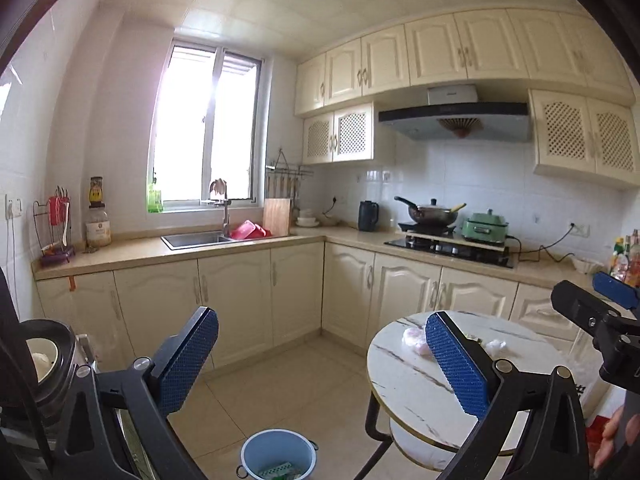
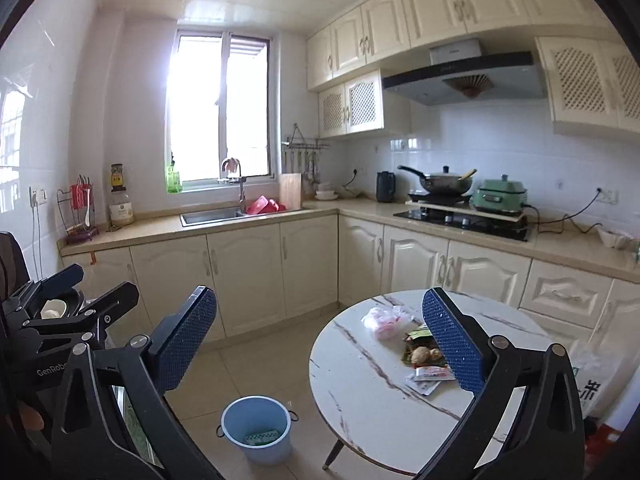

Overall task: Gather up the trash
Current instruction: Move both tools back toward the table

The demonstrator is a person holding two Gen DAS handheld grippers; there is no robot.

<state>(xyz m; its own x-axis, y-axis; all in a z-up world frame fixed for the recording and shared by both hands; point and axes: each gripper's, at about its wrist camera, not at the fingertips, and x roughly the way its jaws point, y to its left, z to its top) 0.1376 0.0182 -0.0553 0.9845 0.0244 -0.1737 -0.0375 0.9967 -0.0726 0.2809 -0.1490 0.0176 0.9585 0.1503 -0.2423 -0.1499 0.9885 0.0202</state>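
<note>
**Right wrist view: trash pile on the table, bucket waiting on the floor**

Right wrist view gives me the best look at the trash (image 2: 424, 354): a heap of wrappers and food scraps sitting on the round marble table (image 2: 360, 400), with a crumpled pink-white plastic bag (image 2: 386, 320) just beside it. The blue bucket (image 2: 256, 428) stands on the floor near the table's left edge and already has a wrapper in it.

Both claws are spread wide and holding nothing: right claw (image 2: 320, 340), left claw (image 1: 320, 356).

My plan, for what it's worth: go for the loose bag first since it should squash easily, come down from above, pinch the middle, then carry it over the bucket before letting go. The flat wrappers will probably need a slide to the table edge.

Readable writing: "GenRobo…" on the left claw's body in the right wrist view.
</note>
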